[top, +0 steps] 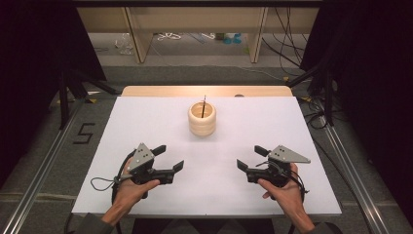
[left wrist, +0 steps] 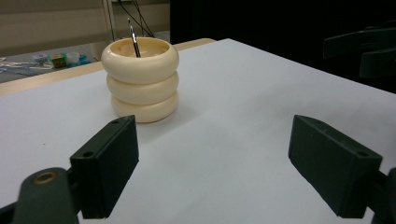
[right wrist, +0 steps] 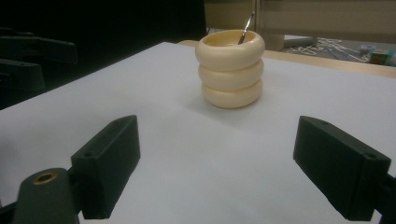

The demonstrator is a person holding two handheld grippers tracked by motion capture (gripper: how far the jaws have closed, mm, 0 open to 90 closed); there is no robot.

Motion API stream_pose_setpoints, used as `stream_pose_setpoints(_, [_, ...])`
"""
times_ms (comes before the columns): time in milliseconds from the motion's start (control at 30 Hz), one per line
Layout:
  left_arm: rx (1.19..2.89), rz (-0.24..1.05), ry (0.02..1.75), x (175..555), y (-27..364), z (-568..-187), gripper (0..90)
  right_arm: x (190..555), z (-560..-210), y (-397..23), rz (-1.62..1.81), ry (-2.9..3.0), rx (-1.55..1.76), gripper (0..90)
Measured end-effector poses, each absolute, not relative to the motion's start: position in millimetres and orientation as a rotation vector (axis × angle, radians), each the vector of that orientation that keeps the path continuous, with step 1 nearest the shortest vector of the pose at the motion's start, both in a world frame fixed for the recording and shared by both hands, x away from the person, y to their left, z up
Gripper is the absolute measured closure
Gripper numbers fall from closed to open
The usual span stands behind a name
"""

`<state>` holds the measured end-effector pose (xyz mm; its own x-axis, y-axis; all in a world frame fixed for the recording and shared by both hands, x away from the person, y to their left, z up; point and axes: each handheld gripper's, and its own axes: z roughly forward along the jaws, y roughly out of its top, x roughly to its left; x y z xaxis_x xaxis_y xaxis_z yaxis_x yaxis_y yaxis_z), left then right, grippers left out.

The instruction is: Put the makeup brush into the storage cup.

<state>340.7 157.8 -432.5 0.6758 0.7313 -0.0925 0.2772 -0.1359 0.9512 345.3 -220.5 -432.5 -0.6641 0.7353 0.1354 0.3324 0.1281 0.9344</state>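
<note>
With both the left gripper (top: 171,158) and right gripper (top: 247,158) held wide apart and empty near the table's front edge, the cream ribbed holder (top: 202,119) at centre-rear, a thin pen (top: 203,105) leaning inside, is judged liable to tip if nudged off-centre.

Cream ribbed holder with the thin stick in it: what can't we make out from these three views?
- Cream three-ringed holder: its floor and the lower end of the thin dark stick are hidden by its own wall in all views.
- Stick type: too small in the high view, too thin in the gripper views.
- Clutter on the floor beyond the white table: small, blurred.
- Left hand-held gripper and right hand-held gripper: bodies partly covered by hands.
</note>
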Motion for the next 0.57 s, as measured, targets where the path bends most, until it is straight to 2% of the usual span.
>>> stream_pose_setpoints(567, [1.715,0.486,0.815,341.3,159.4,-432.2,15.4,345.3,-432.3,-220.5,1.538,2.059,1.037,15.7])
